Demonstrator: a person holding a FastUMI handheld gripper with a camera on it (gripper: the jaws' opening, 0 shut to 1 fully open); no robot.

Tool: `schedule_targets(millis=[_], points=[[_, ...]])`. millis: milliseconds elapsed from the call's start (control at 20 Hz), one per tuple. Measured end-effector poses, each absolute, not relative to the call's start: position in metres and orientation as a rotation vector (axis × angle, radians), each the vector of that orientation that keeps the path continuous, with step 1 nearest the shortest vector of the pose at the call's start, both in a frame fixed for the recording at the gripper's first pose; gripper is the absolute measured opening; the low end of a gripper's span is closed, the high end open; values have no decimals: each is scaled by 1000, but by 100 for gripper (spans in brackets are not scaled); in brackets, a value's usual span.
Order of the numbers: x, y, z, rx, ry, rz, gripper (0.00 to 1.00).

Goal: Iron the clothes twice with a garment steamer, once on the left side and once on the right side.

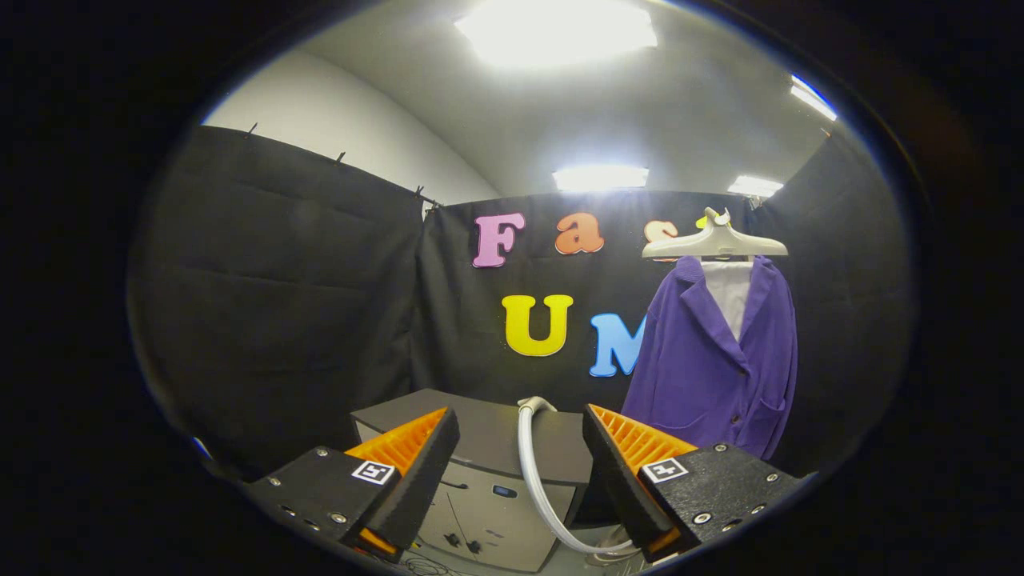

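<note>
In the gripper view, the gripper [520, 448] shows low down with its jaws spread wide apart. Nothing is between them. They pinch nothing and touch nothing.

Just ahead of the jaws and a bit below them stands a gray cabinet [488, 472]. It has a dark flat top and a lighter front. On the front there are small dark knobs and a little dark slot. The cabinet sits in the gap between the two fingers.

A pale hose [534, 472] comes up by the cabinet's right side. Its top end bends over near the back edge of the cabinet top. From there the hose runs down and curls toward the right finger, low by the floor. It looks like a part of the garment steamer, but the steamer's head is too hard to make out.

Beyond the right finger hangs a purple jacket [708, 360]. It hangs well apart from the jaws, up against the black cloth wall [280, 304]. A white shirt [730, 292] peeks out at the jacket's open collar. Both hang on a pale hanger [714, 242], which sits at the top of the jacket. The jacket front looks closed lower down, and a pocket shows near its bottom.

Above the cloth wall, bright ceiling lights [556, 32] shine.
</note>
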State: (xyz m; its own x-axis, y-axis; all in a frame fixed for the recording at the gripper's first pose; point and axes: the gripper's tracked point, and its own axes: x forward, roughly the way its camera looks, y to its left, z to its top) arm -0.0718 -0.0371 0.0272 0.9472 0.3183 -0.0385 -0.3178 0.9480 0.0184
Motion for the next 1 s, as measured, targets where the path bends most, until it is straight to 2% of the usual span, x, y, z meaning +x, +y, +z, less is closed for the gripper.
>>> schedule_targets(millis=[500,750,1000], points=[[130,28,10,82,161,201,96],[236,54,-44,184,370,116,96],[300,65,-111,240,609,50,94]])
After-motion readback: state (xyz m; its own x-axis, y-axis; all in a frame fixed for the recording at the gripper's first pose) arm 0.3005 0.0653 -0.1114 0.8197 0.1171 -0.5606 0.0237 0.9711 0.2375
